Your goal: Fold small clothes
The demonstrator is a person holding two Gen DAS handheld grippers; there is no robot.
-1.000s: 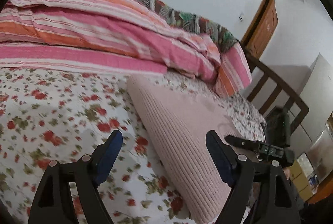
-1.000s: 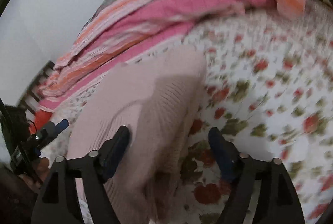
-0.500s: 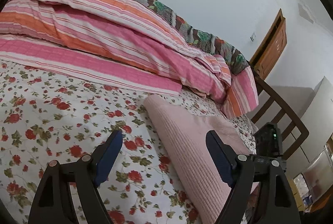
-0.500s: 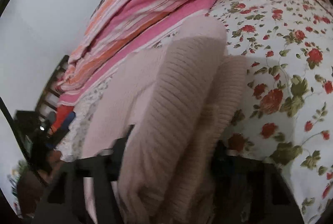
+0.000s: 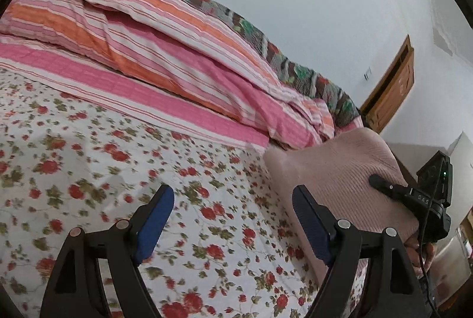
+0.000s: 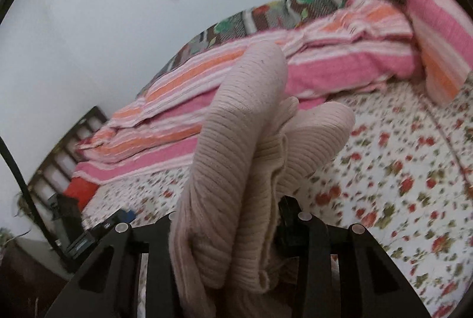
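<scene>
A pale pink ribbed knit garment (image 6: 236, 140) hangs bunched between the jaws of my right gripper (image 6: 230, 214), lifted off the floral bedsheet (image 6: 399, 170). Those jaws are closing and press on the thick folds, which hide the pads. In the left wrist view the same garment (image 5: 340, 167) rises at the right, with a finger of the right gripper (image 5: 390, 188) lying against it. My left gripper (image 5: 232, 194) stands open over the sheet (image 5: 88, 170), left of the garment and apart from it, with nothing between its blue pads (image 5: 153, 217).
A pink and orange striped quilt (image 5: 177, 66) is heaped along the far side of the bed, with a dark patterned blanket (image 5: 295, 66) behind it. A wooden bed frame (image 6: 68, 146) and a brown door (image 5: 390, 93) stand past the bed's ends.
My right gripper closed on the pink garment and raised it off the sheet. The left gripper slid leftwards away from the garment, still open.
</scene>
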